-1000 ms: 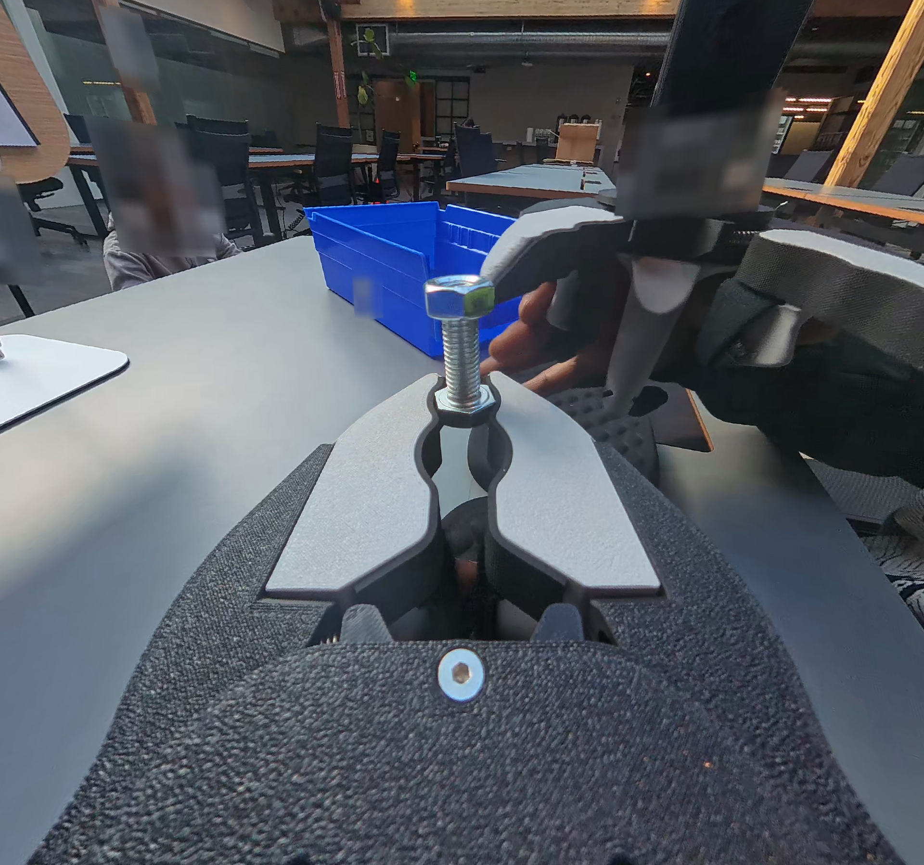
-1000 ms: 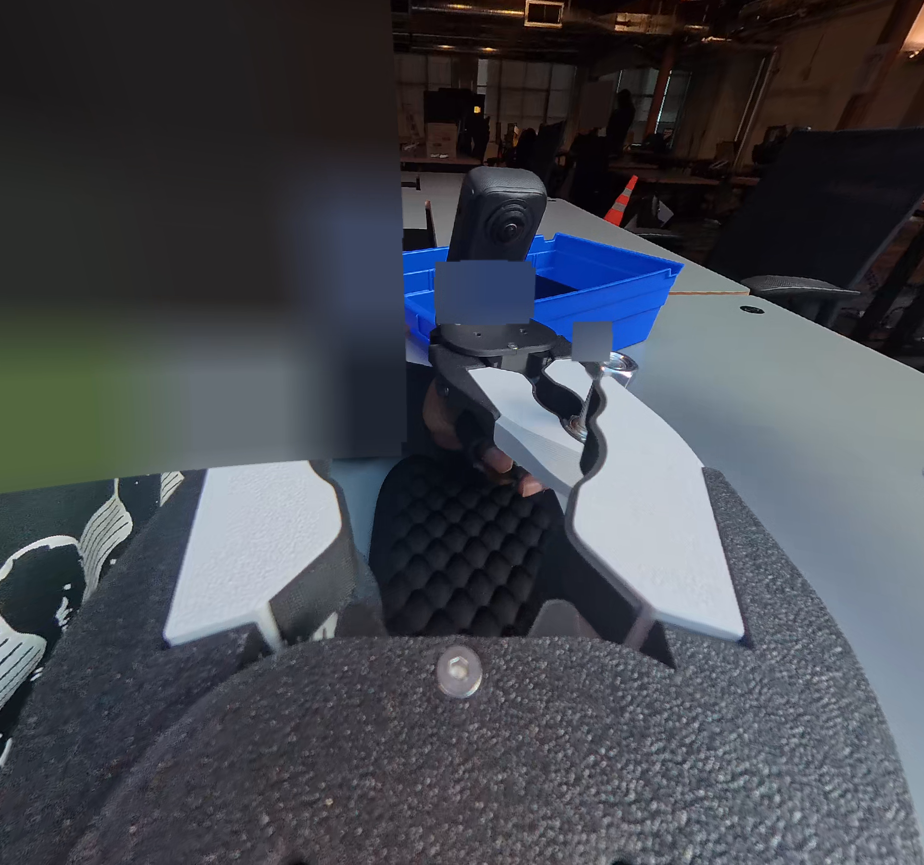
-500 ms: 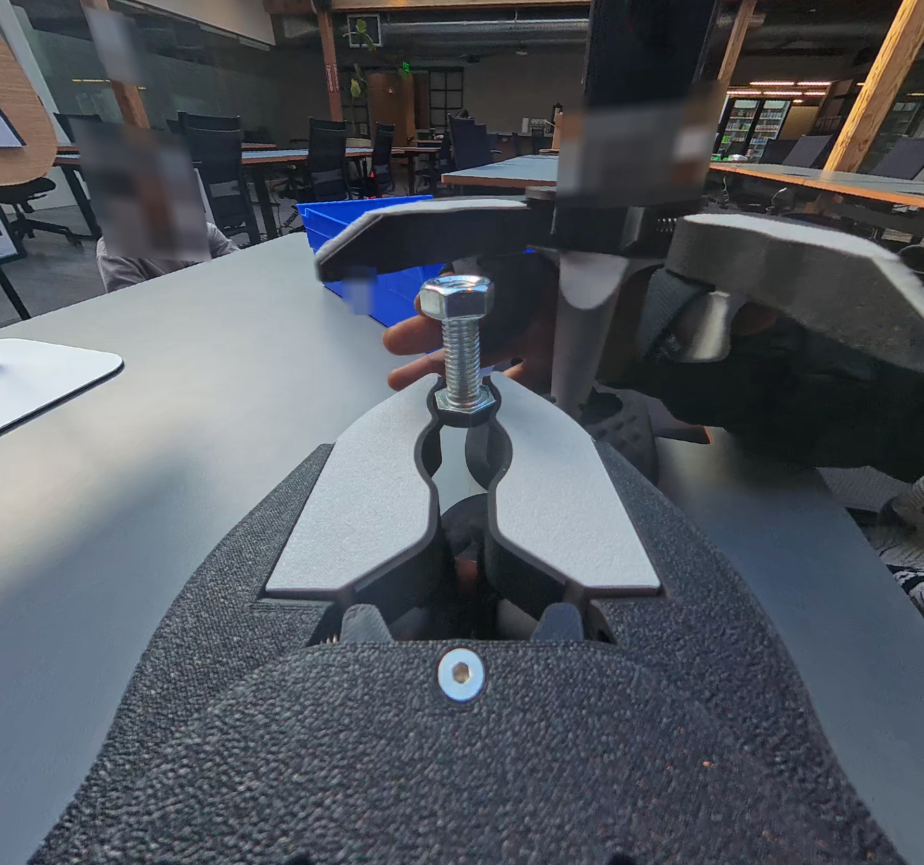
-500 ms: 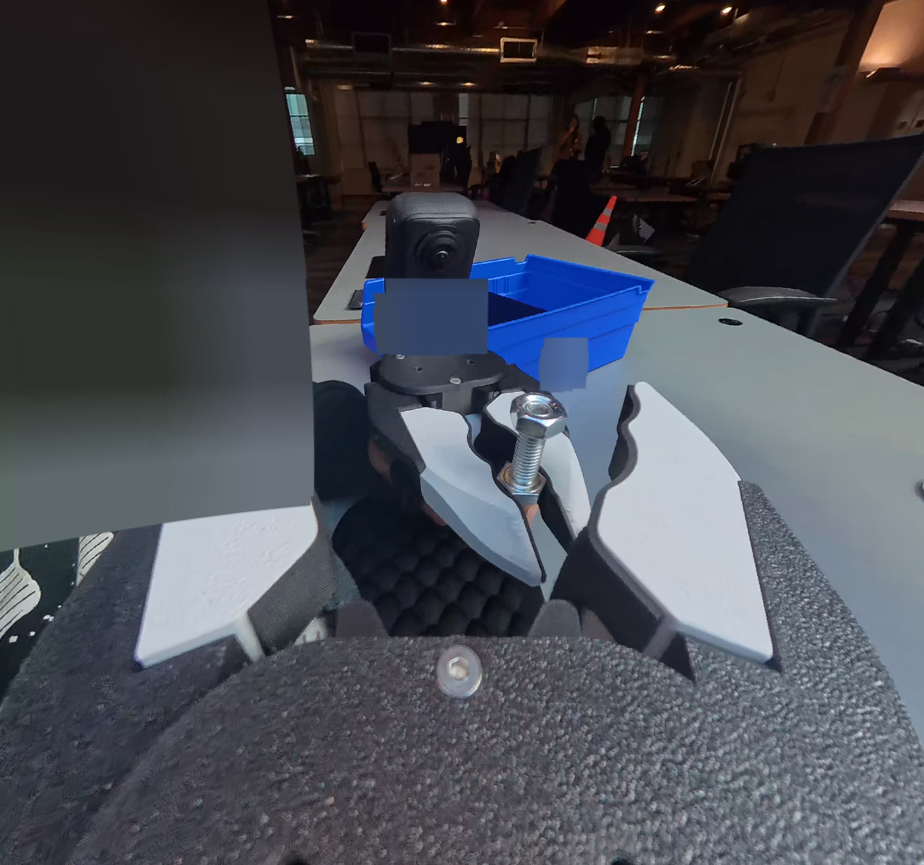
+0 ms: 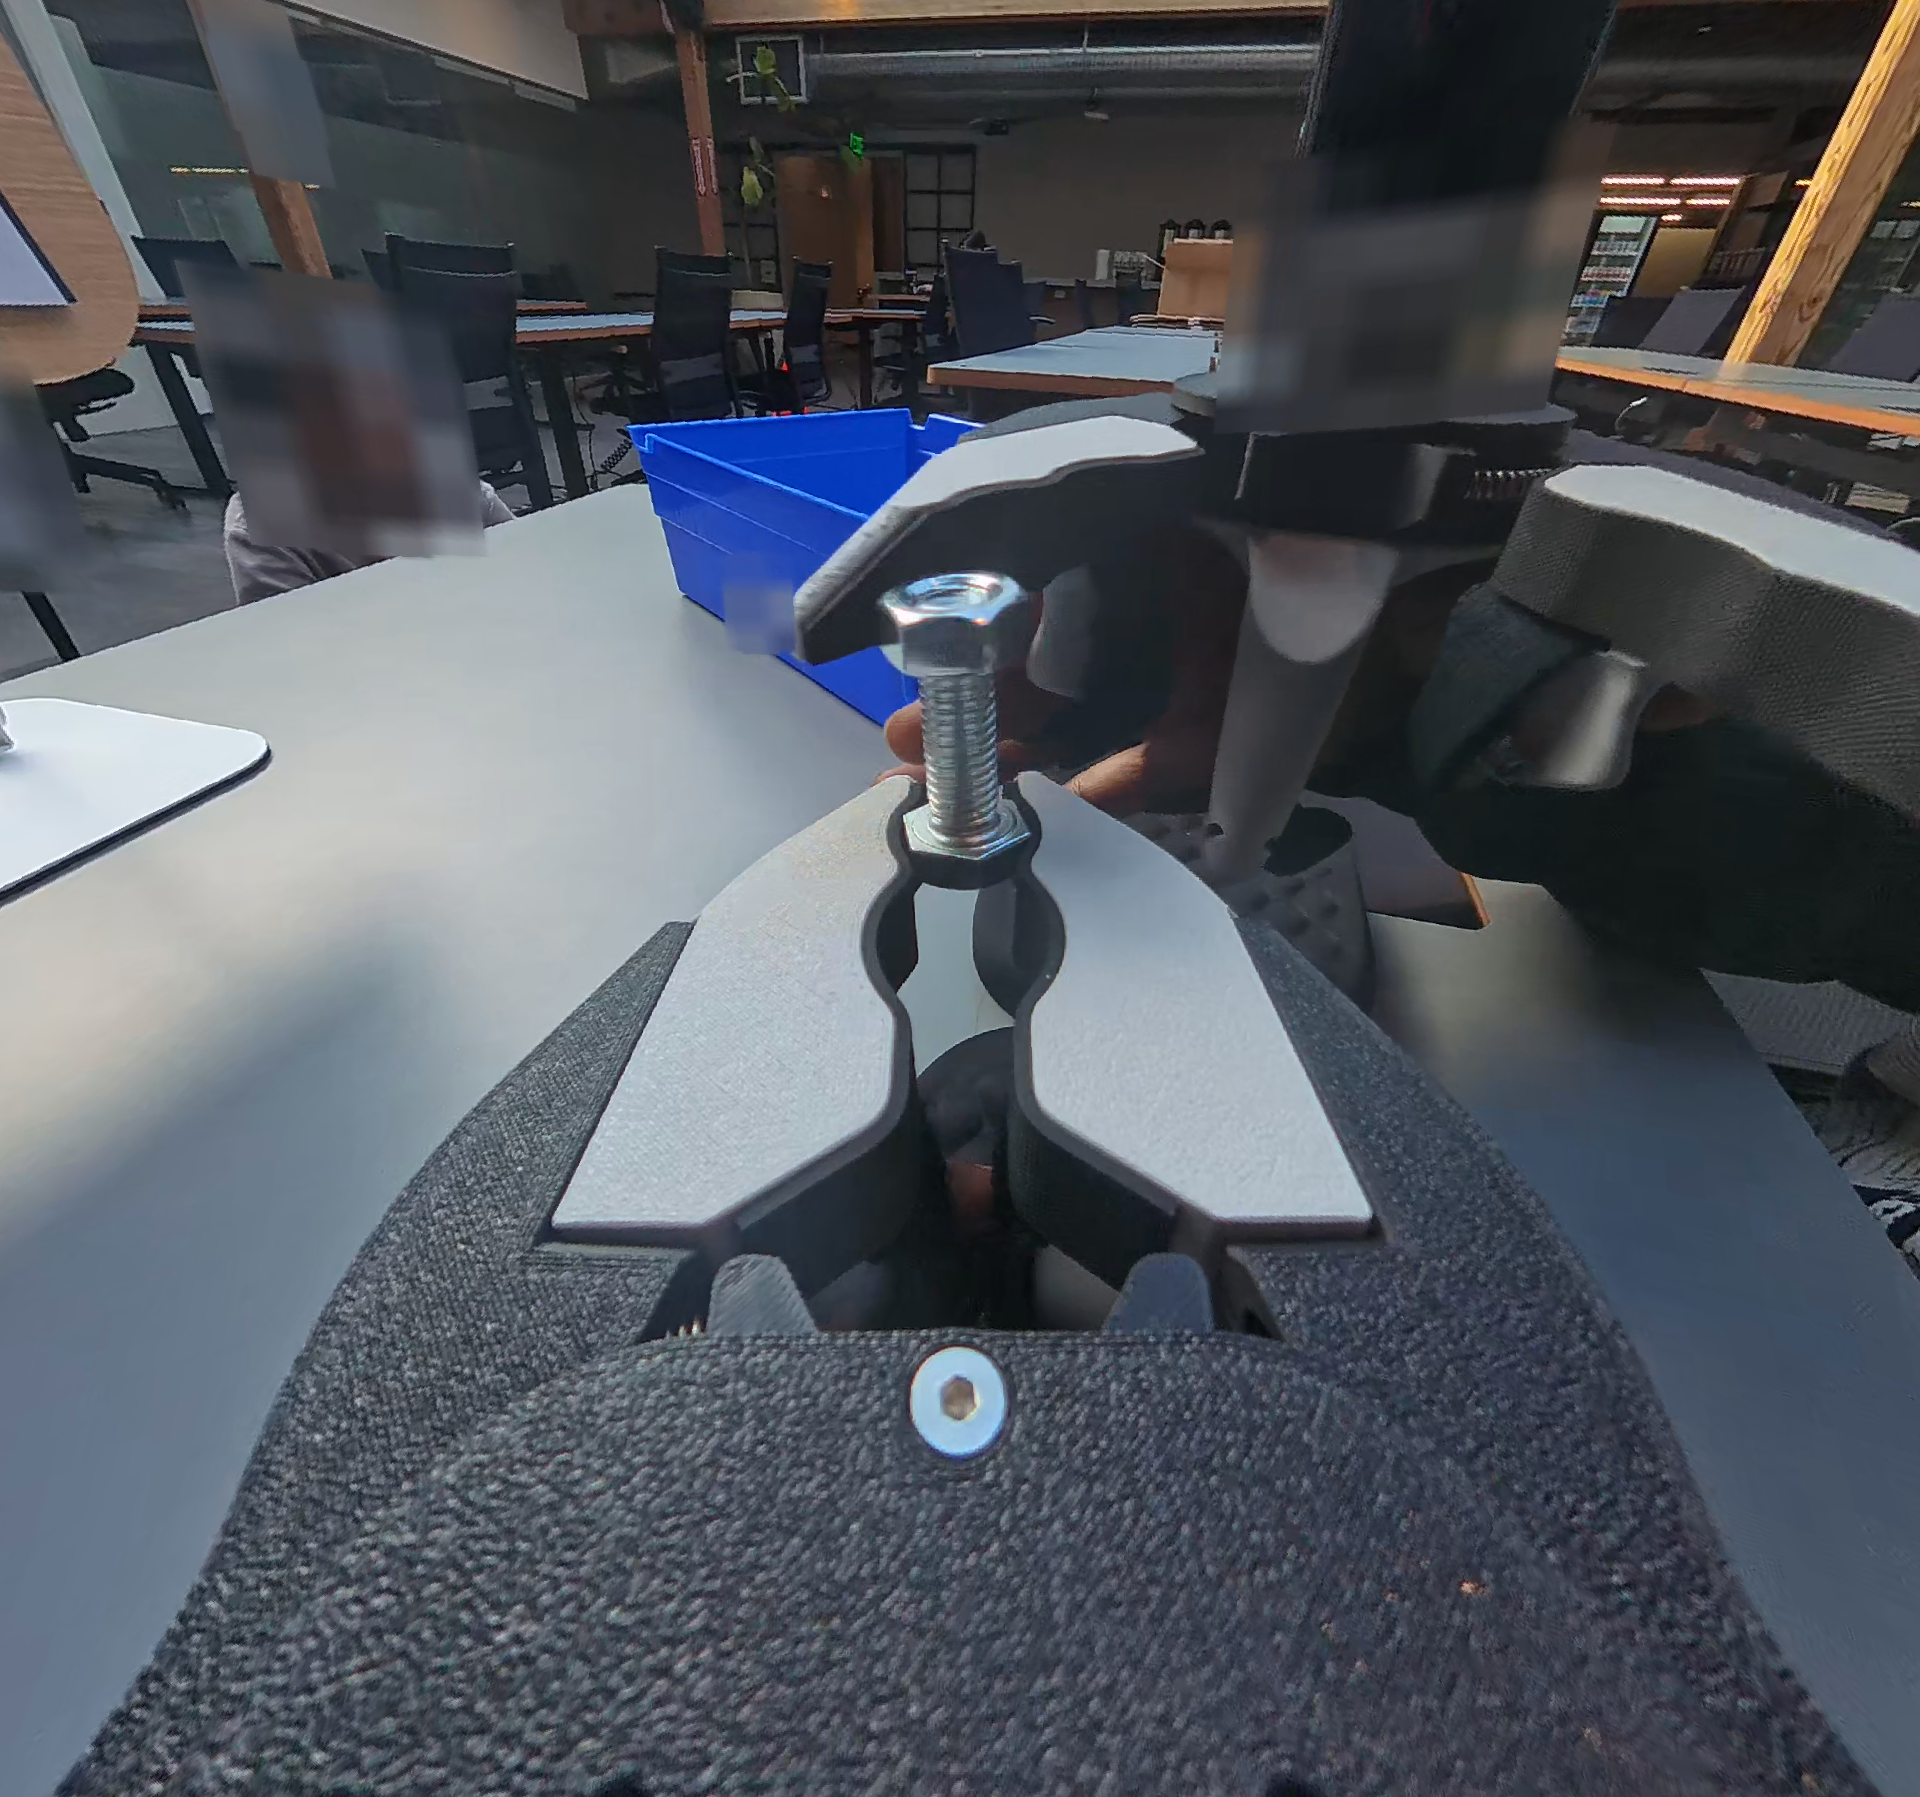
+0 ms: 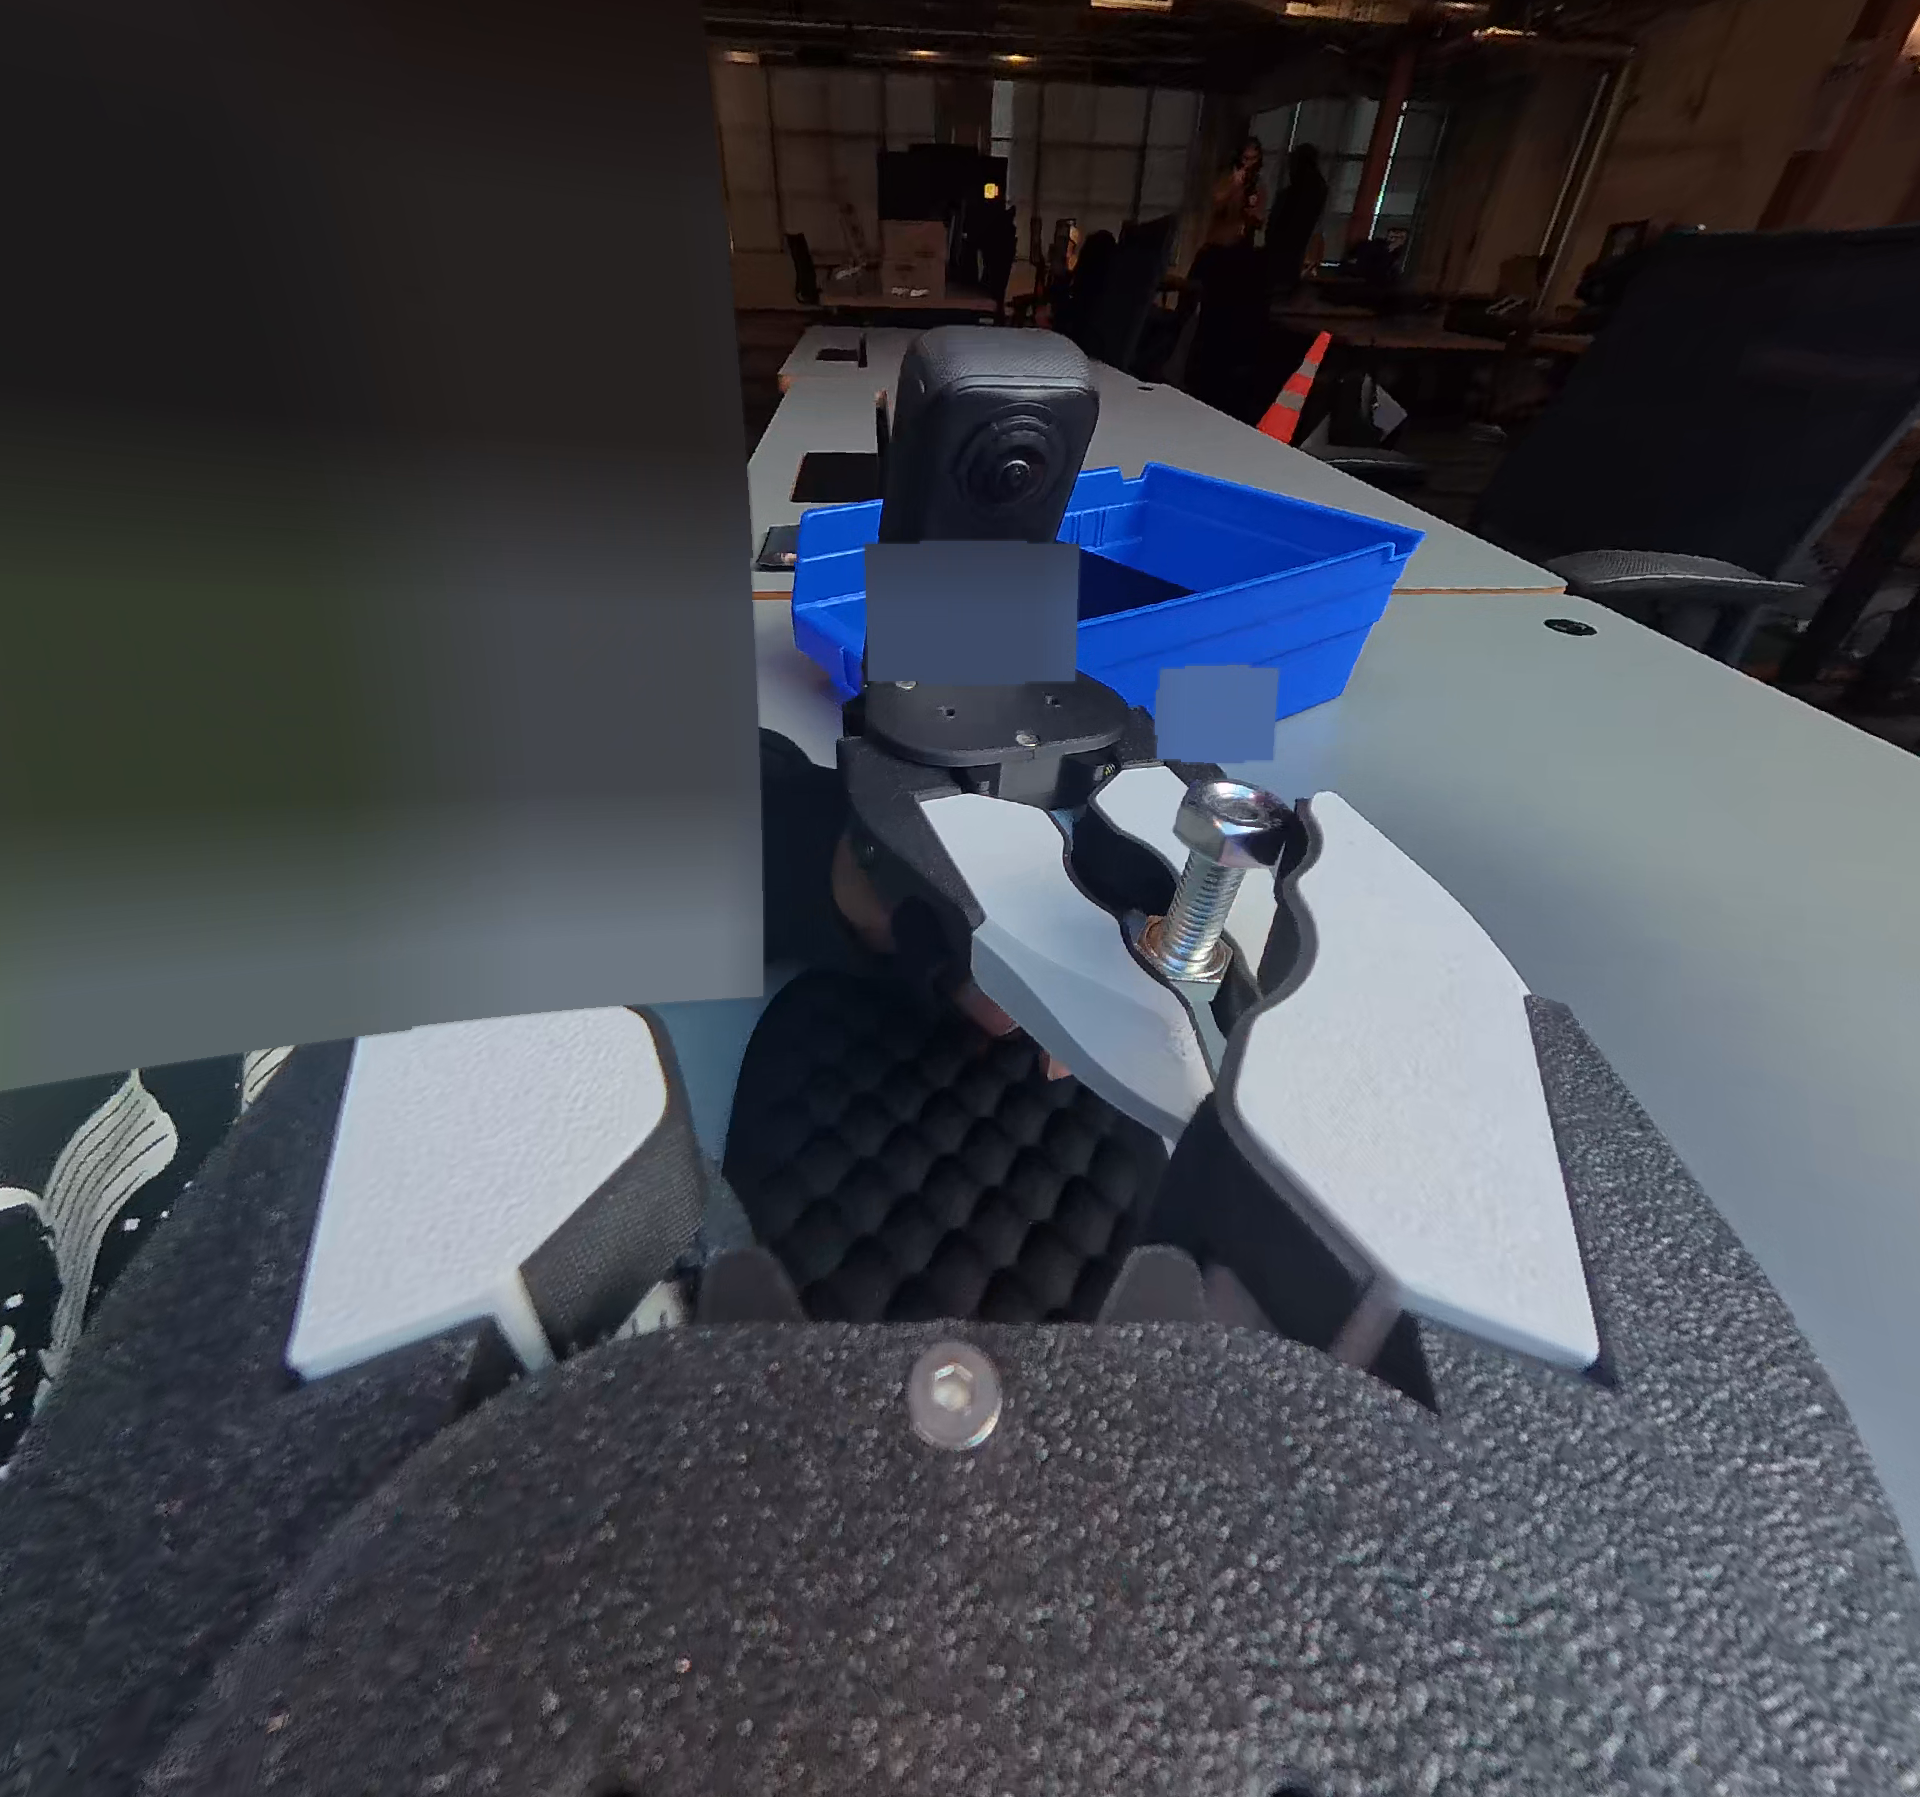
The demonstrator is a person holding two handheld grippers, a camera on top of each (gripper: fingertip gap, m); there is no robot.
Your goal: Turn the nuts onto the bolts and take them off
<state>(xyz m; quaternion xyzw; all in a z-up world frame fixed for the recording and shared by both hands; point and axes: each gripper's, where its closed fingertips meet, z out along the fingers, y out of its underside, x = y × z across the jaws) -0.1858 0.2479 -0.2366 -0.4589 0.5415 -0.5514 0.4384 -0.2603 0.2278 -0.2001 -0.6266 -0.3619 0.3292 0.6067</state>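
On the grey table [image 5: 468, 708], in front of a blue bin [image 5: 790, 511], both grippers meet around one bolt [image 5: 958, 739].

The left gripper [image 5: 961, 874] is squeezed tight on the six-sided head at the bottom of the bolt. It holds the bolt standing up, with the threads bare and pointing up.

A nut [image 5: 951, 609] sits at the very top end of the bolt. Almost all of the thread below it is bare, so the nut is only on by a turn or two, I think.

The right gripper [image 6: 966, 926] has its jaws spread wide and grips nothing. One of its fingers [image 6: 1392, 1072] is right next to the nut, and it may just touch it. The other finger is well away on the far side.

I cannot tell from this whether the nut is going on or coming off. If it is going on, the job has only just begun, and the nut has the whole thread to go down. If it is coming off, it is nearly free and just needs a last twist and a lift. No other nuts or bolts show on the table, and what lies in the bin is hidden.
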